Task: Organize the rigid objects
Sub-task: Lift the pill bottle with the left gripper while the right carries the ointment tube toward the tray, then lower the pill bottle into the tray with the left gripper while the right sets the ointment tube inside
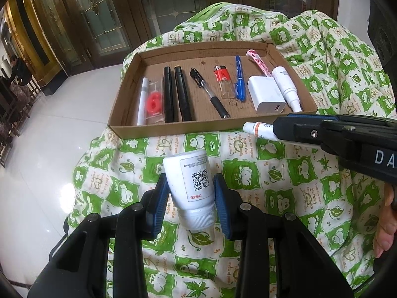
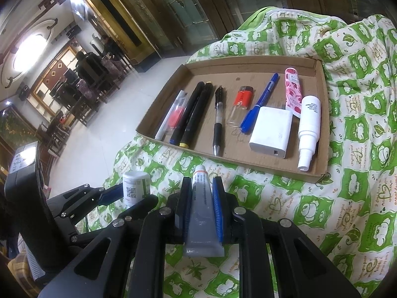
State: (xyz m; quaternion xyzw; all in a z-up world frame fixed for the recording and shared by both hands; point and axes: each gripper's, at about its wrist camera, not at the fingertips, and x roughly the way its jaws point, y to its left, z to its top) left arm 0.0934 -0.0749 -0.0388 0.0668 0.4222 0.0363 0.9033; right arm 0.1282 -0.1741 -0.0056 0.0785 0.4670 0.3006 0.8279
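My left gripper [image 1: 190, 191] is shut on a white pill bottle [image 1: 191, 186] with a QR label, cap toward the camera, above the quilt. The bottle also shows in the right wrist view [image 2: 135, 188]. My right gripper [image 2: 202, 196] is shut on a small white and grey ointment tube [image 2: 202, 213] with an orange band, just short of the near edge of the cardboard tray [image 2: 250, 62]. In the left wrist view the right gripper [image 1: 278, 130] comes in from the right with the tube [image 1: 258, 129] at the tray's [image 1: 173, 125] front wall.
In the tray lie a white pen [image 1: 142, 99], a red item in a packet [image 1: 155, 104], two black markers [image 1: 175, 94], a black gel pen [image 1: 211, 94], an orange lighter [image 1: 222, 79], a blue pen [image 1: 239, 79], a white charger [image 1: 266, 94], a pink tube [image 1: 258, 62], a white spray bottle [image 1: 285, 87]. A green-and-white quilt [image 1: 273, 173] lies under everything; tiled floor lies to the left [image 1: 49, 136].
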